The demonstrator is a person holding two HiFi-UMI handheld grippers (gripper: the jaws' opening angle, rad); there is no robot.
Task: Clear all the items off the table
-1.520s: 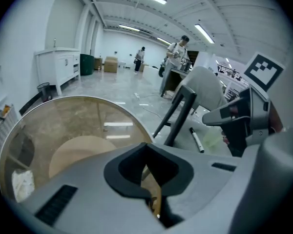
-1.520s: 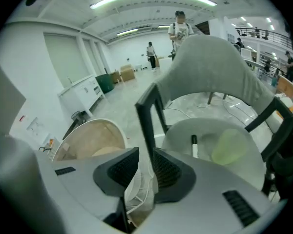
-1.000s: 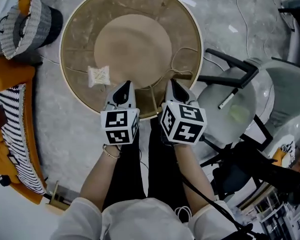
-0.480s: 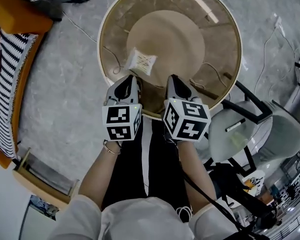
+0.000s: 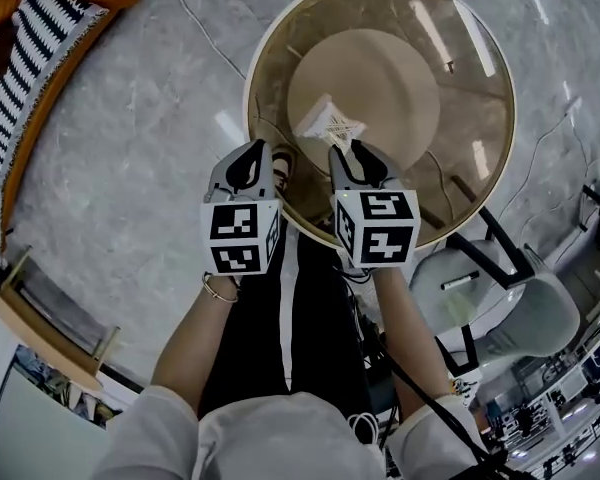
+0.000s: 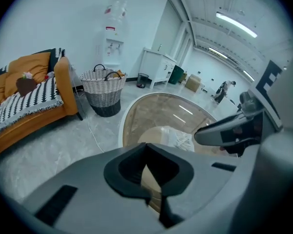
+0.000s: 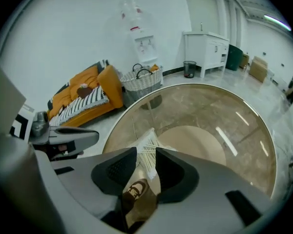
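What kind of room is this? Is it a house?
Probably a pretend living room inside a big office hall: an orange sofa and a round glass table, but also a water dispenser and long ceiling lights.

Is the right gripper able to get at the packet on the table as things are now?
Probably yes. The fingers of the right gripper have just been opening, and the packet lies on the table right ahead of them, showing in their gap but not gripped. Nothing stands between.

Left gripper (image 6: 146,148) (jaws together) beside round glass table (image 6: 156,112)
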